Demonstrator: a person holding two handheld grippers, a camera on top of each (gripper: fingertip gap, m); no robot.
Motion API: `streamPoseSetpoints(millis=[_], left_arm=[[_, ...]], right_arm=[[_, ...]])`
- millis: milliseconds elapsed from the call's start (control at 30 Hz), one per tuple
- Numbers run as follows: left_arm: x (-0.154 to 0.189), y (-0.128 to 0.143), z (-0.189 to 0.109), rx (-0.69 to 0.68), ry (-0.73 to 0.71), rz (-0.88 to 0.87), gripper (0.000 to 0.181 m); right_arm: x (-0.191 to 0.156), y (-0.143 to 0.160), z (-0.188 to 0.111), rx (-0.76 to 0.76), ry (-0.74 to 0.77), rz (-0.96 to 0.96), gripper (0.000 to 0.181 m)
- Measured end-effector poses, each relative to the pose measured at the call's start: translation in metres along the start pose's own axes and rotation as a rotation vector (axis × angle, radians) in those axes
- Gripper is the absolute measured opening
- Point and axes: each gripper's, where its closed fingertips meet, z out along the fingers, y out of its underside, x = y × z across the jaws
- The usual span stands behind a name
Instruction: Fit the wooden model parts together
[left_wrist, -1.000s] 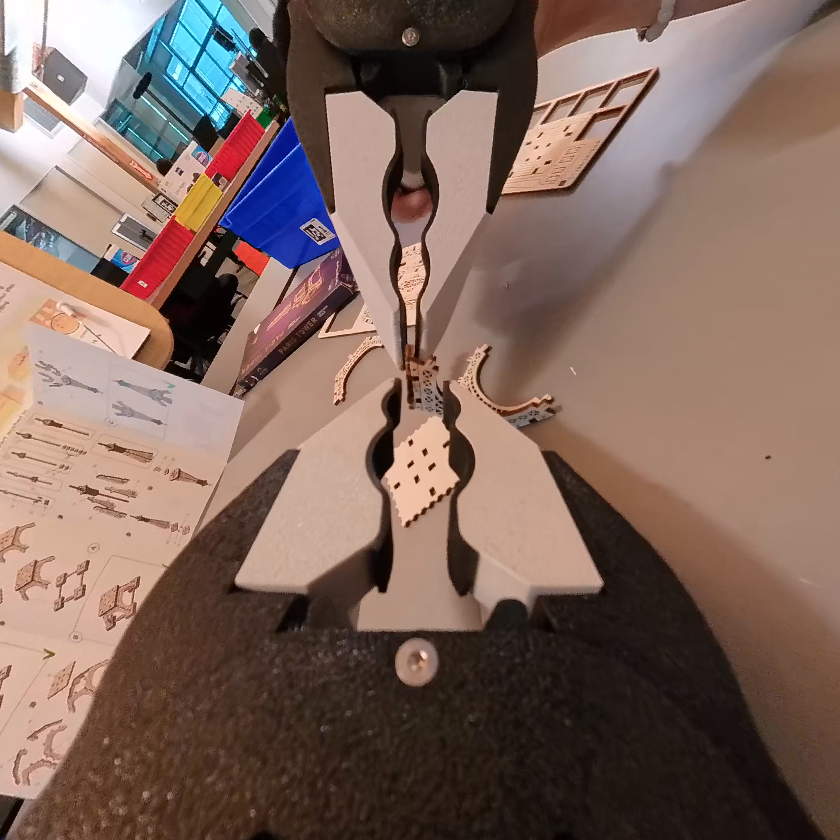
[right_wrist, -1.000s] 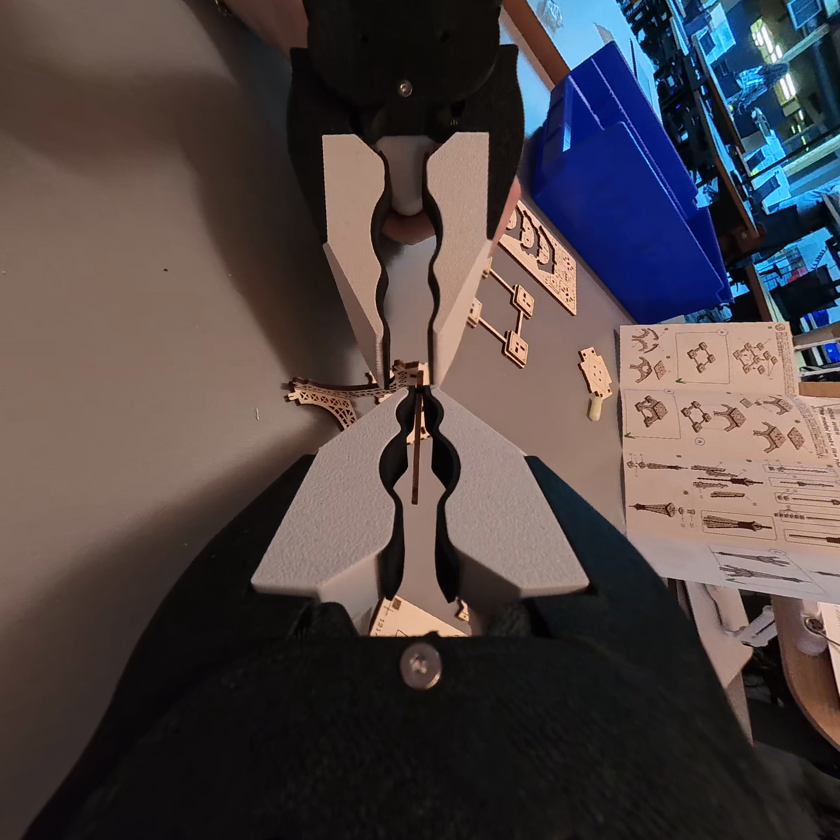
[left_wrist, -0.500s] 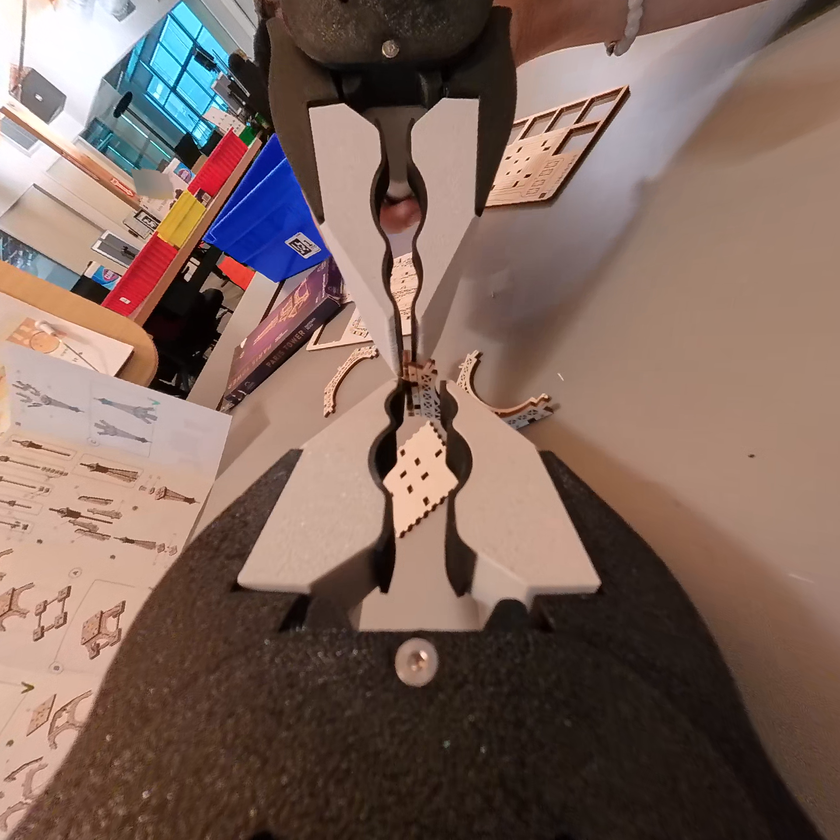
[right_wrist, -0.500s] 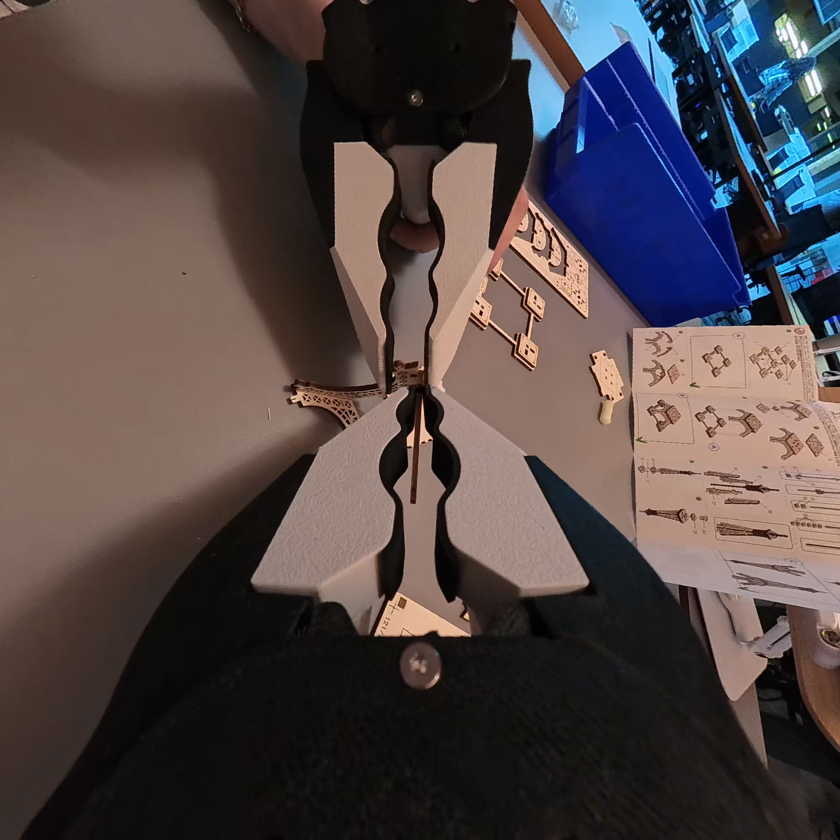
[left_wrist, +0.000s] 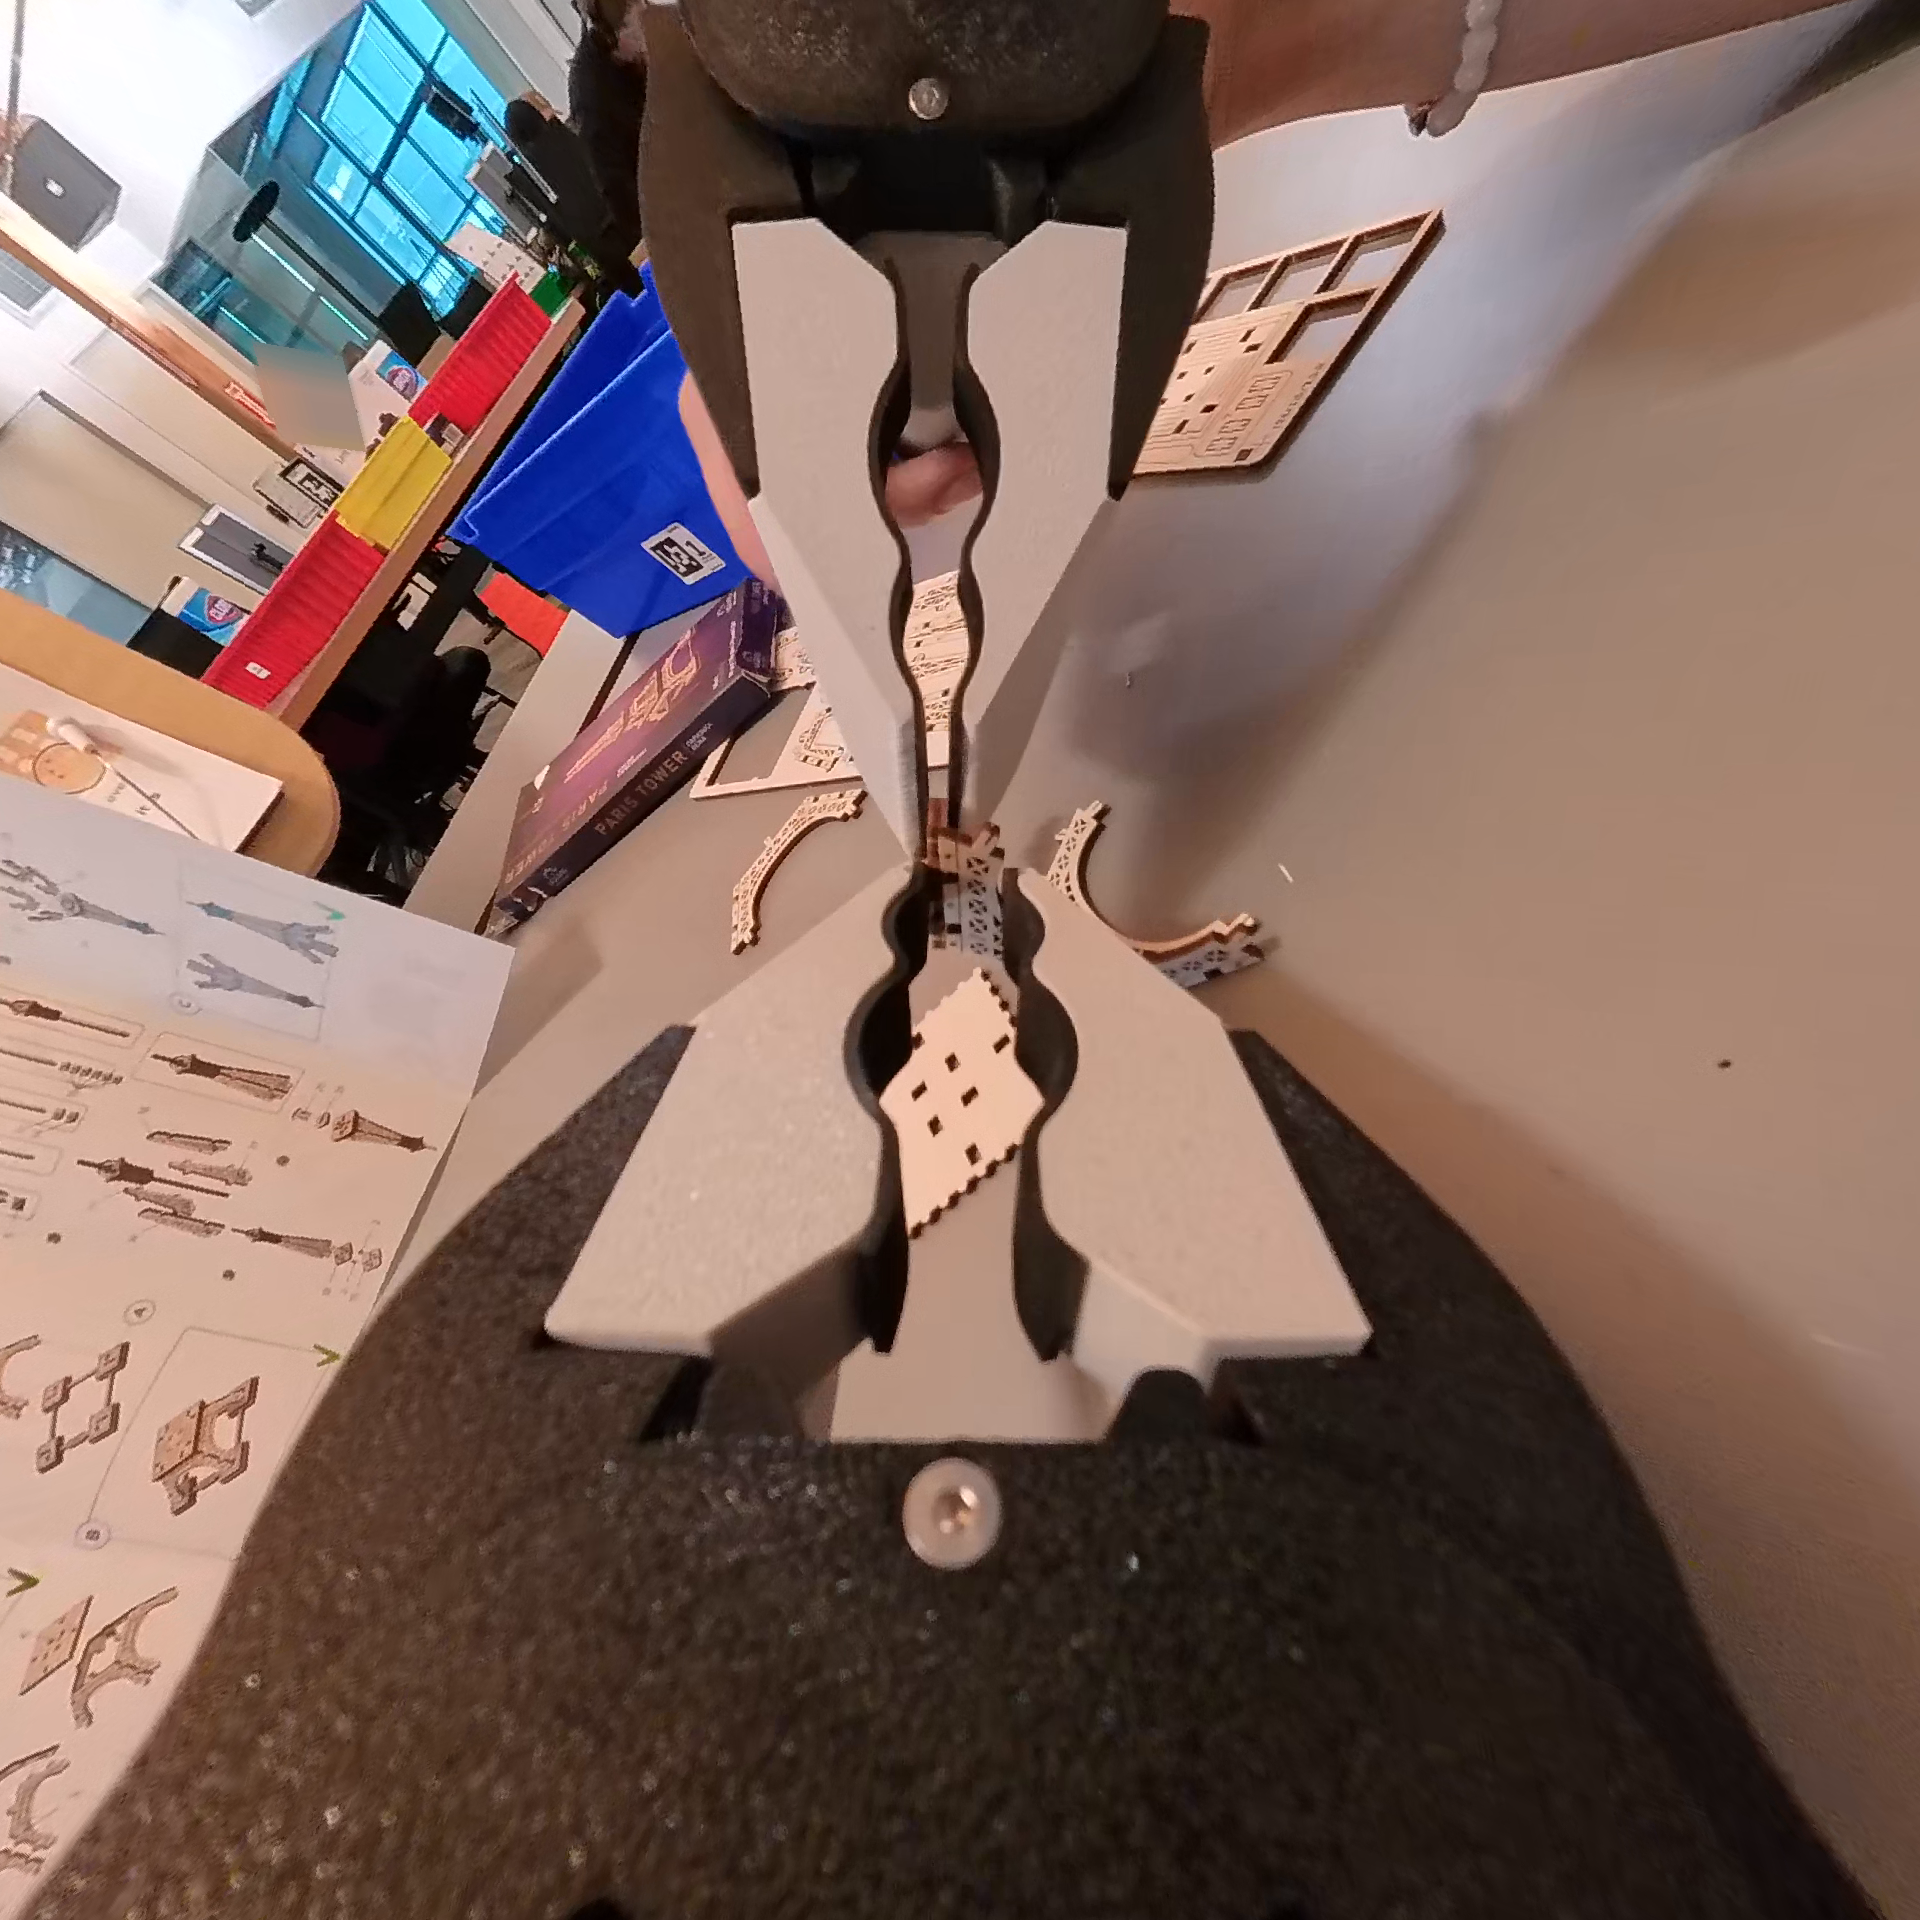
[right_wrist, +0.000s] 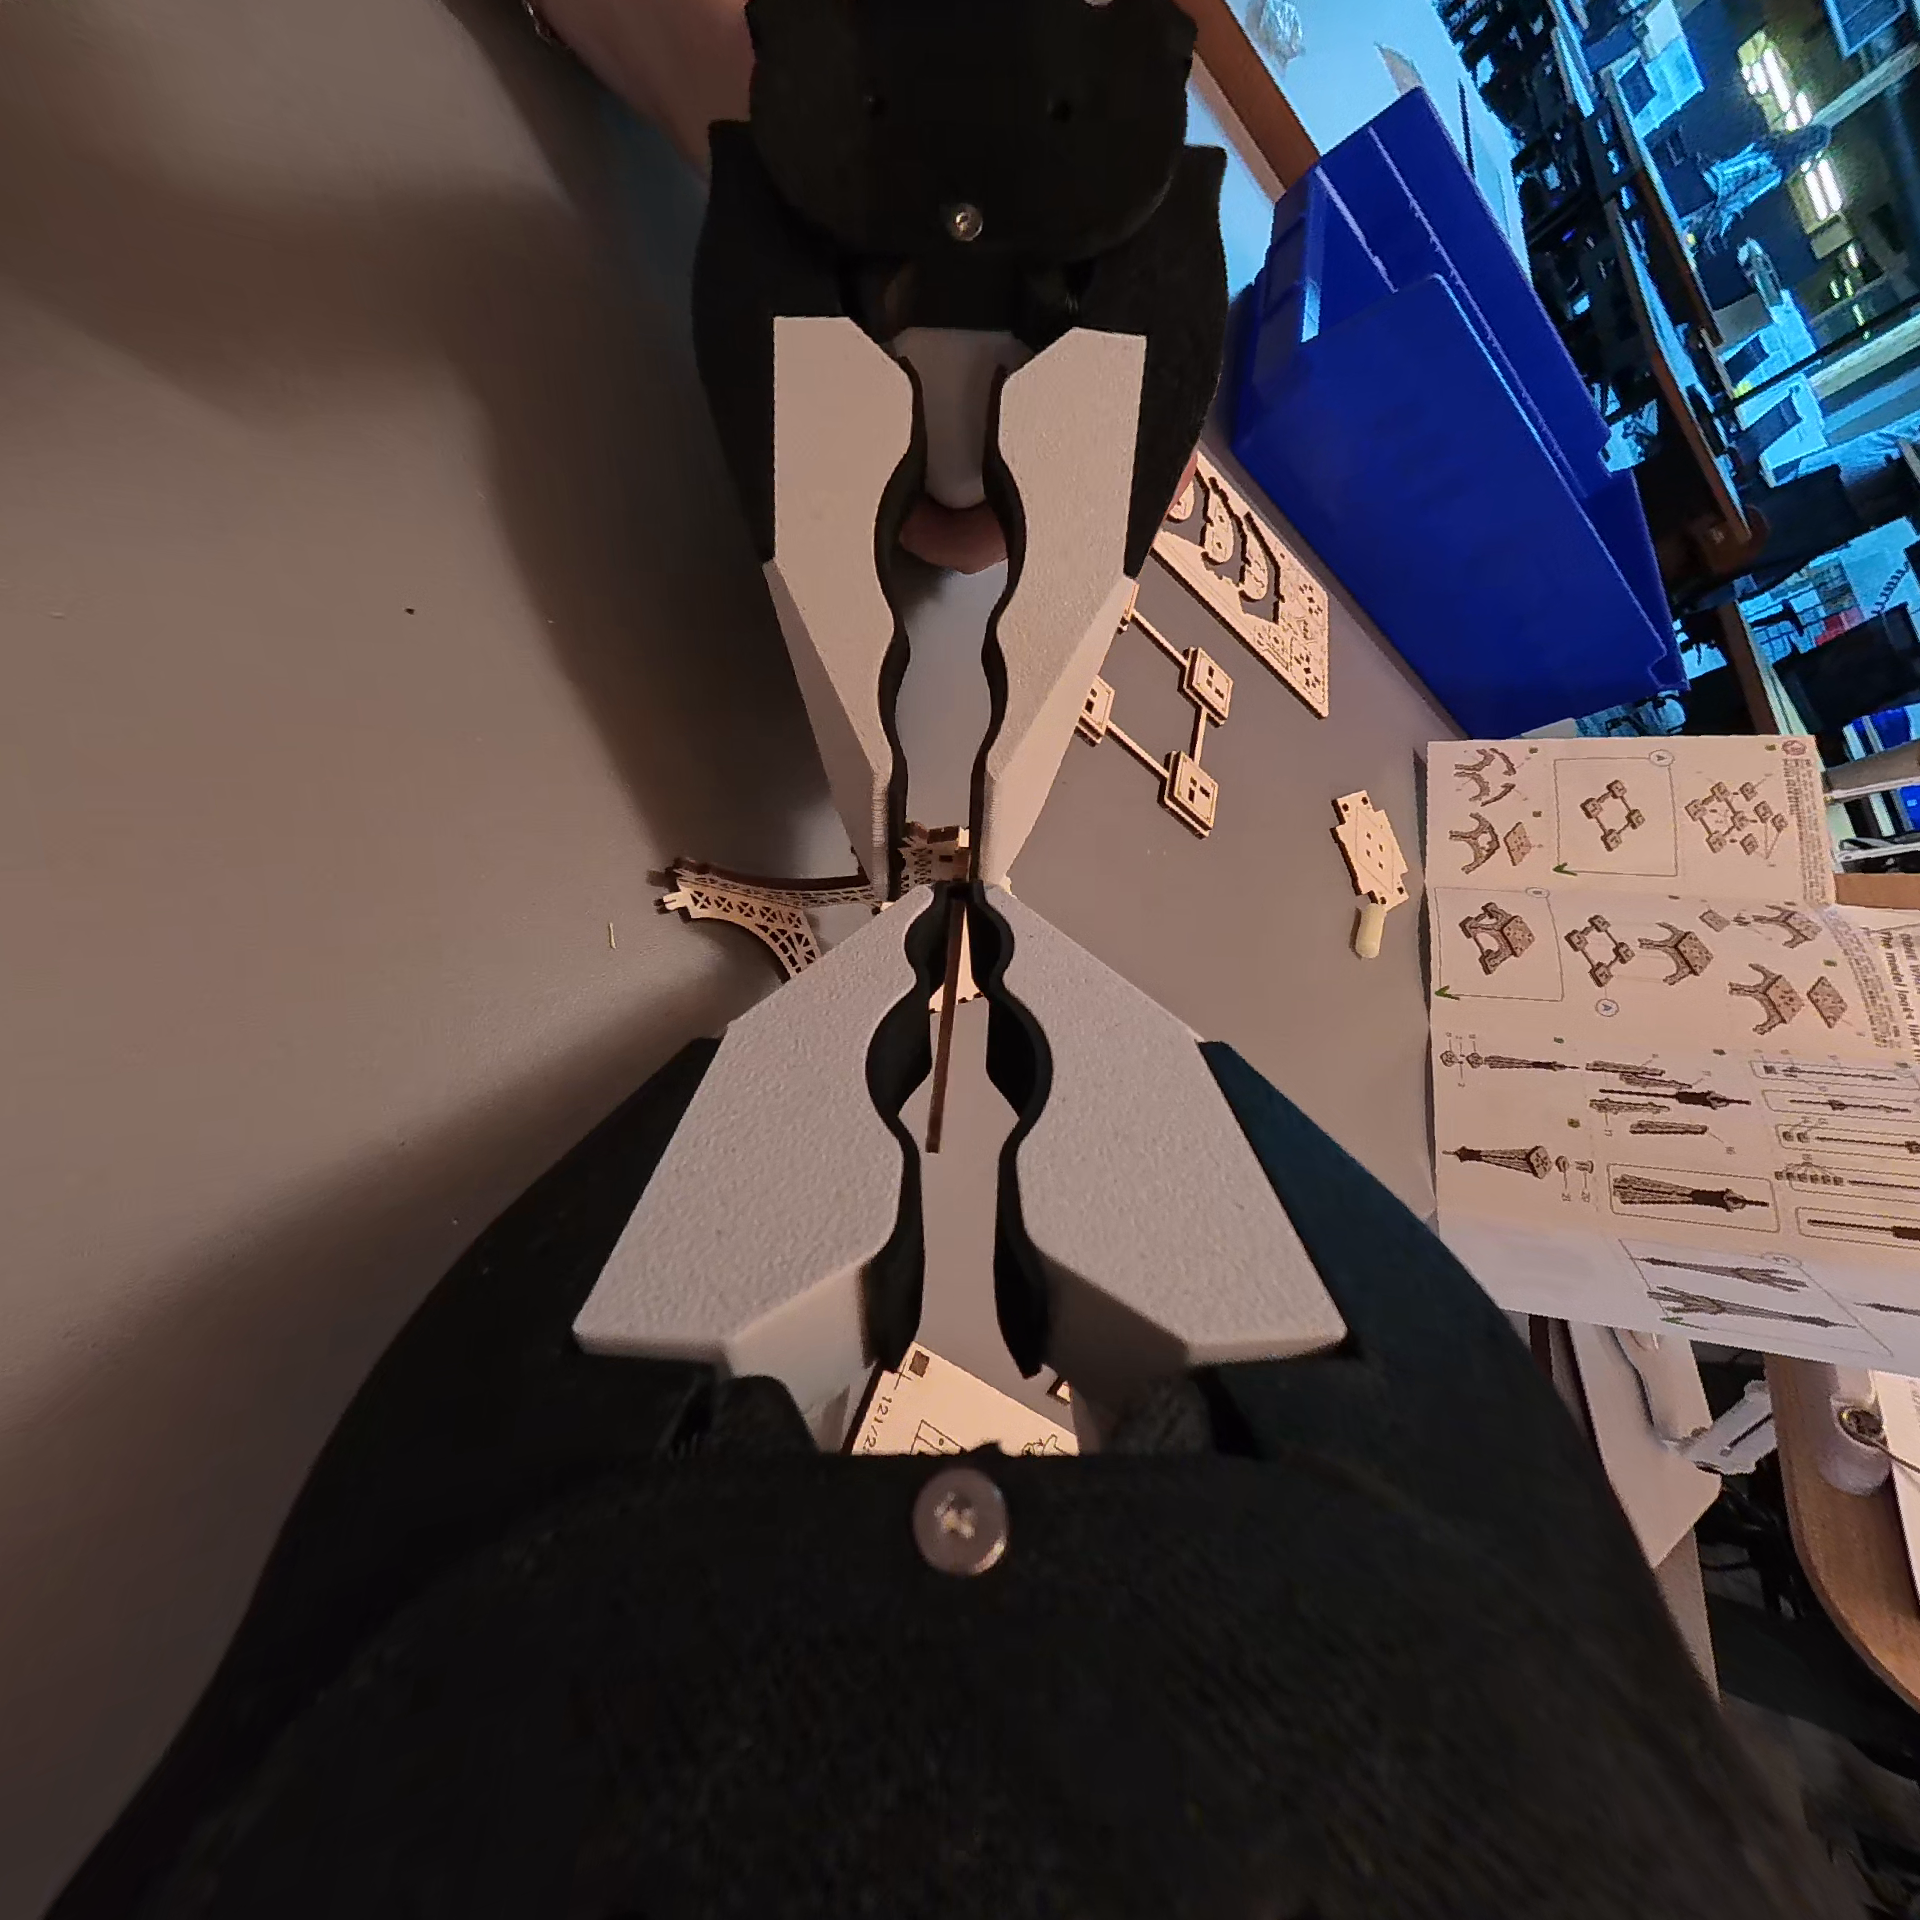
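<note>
Both grippers have barely shifted, tips still meeting at centre. At 6 o'clock the left gripper (left_wrist: 961, 883) pinches a square wooden plate (left_wrist: 961, 1101). From 12 o'clock, the right gripper (left_wrist: 940, 821) clamps a thin wooden panel (right_wrist: 943, 1029), joined over the gray table (left_wrist: 1558, 831).

I see bare grey table (left_wrist: 1558, 727) down the right of the left wrist frame, open for passing. At centre the right gripper (left_wrist: 940, 821) meets my left gripper (left_wrist: 961, 894) tip to tip, blocking that line. An arch piece (left_wrist: 790, 862) and a purple box (left_wrist: 644, 769) crowd centre-left; the instruction sheet (left_wrist: 208, 1143) fills the lower left.
</note>
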Motion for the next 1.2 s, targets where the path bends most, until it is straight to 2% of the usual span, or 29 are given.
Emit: streamPoseSetpoints(millis=[433, 533, 567, 700, 733, 1067, 1133, 1200], left_arm=[[-0.001, 0.001, 0.0, -0.002, -0.003, -0.012, 0.01], [-0.001, 0.001, 0.0, -0.004, -0.021, 0.006, 0.011], [-0.002, 0.001, 0.0, -0.008, -0.025, 0.007, 0.011], [-0.005, 0.003, 0.0, -0.019, -0.055, 0.008, 0.013], [-0.007, 0.003, 0.0, -0.018, -0.073, 0.011, 0.02], [-0.006, 0.006, -0.005, -0.027, -0.09, 0.041, 0.02], [-0.006, 0.006, -0.006, -0.026, -0.091, 0.041, 0.021], [-0.006, 0.006, -0.008, -0.032, -0.086, 0.027, 0.026]], right_arm=[[0.0, 0.001, -0.001, -0.011, 0.029, -0.01, 0.001], [0.006, 0.005, 0.0, -0.036, 0.087, -0.034, 0.011], [0.004, 0.006, 0.001, -0.043, 0.072, -0.039, 0.005], [0.008, 0.008, 0.002, -0.062, 0.098, -0.055, 0.004], [0.009, 0.009, 0.001, -0.064, 0.108, -0.057, 0.0], [0.008, 0.014, -0.001, -0.073, 0.105, -0.022, 0.0], [0.008, 0.018, 0.0, -0.086, 0.114, -0.007, 0.017], [0.007, 0.024, 0.003, -0.115, 0.106, -0.001, 0.025]])
